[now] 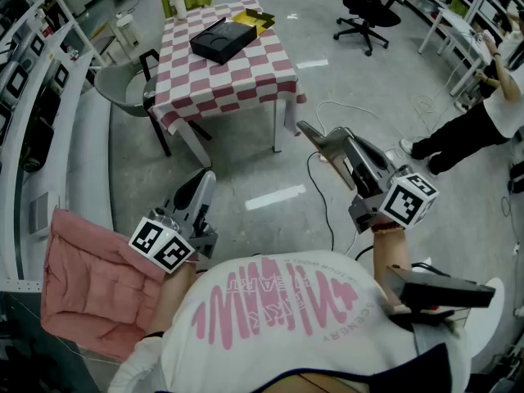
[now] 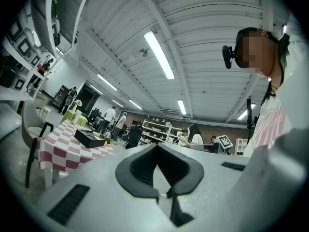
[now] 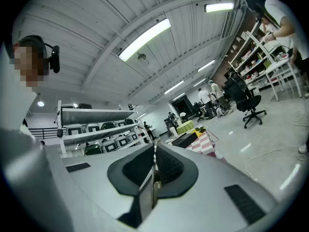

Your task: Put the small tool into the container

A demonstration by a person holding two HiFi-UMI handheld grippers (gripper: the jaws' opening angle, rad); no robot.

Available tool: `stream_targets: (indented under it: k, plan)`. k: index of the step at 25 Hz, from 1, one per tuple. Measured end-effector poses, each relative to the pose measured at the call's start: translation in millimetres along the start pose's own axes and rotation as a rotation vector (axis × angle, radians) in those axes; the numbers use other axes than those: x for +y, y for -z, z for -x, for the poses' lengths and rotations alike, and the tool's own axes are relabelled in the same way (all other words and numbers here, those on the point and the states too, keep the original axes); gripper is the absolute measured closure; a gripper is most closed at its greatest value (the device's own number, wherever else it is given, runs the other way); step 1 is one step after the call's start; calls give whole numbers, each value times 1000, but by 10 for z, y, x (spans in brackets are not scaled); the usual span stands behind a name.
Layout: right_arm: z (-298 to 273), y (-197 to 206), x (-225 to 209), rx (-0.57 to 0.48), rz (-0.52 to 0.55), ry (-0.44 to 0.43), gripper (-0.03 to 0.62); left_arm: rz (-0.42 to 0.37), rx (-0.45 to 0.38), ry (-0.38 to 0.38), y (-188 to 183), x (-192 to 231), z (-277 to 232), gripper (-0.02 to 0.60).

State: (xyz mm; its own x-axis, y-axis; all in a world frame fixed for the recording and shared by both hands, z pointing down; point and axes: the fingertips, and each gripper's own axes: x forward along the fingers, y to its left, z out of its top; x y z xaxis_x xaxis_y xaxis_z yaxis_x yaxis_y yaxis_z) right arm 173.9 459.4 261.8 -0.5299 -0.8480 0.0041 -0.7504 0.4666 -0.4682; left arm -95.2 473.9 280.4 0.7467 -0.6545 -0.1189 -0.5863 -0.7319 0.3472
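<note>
A black open box lies on a table with a red-and-white checked cloth, with a yellow flat item beside it. I cannot make out a small tool anywhere. My left gripper is held low, short of the table, its jaws together with nothing in them. My right gripper is raised at the right near the table's near corner, its jaws also closed and empty. Both gripper views look up and across the room; the black box shows far off.
A grey chair stands left of the table and a pink cushion lies at my lower left. A cable runs over the floor. An office chair and a person are at the right. Shelving lines the left wall.
</note>
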Motion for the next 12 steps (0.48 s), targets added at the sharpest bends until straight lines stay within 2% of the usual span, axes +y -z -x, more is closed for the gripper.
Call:
stream_targets:
  k: [12]
  plan:
    - [-292,34,76,1,34,14,576,10,-13,15,-62,260,34,574]
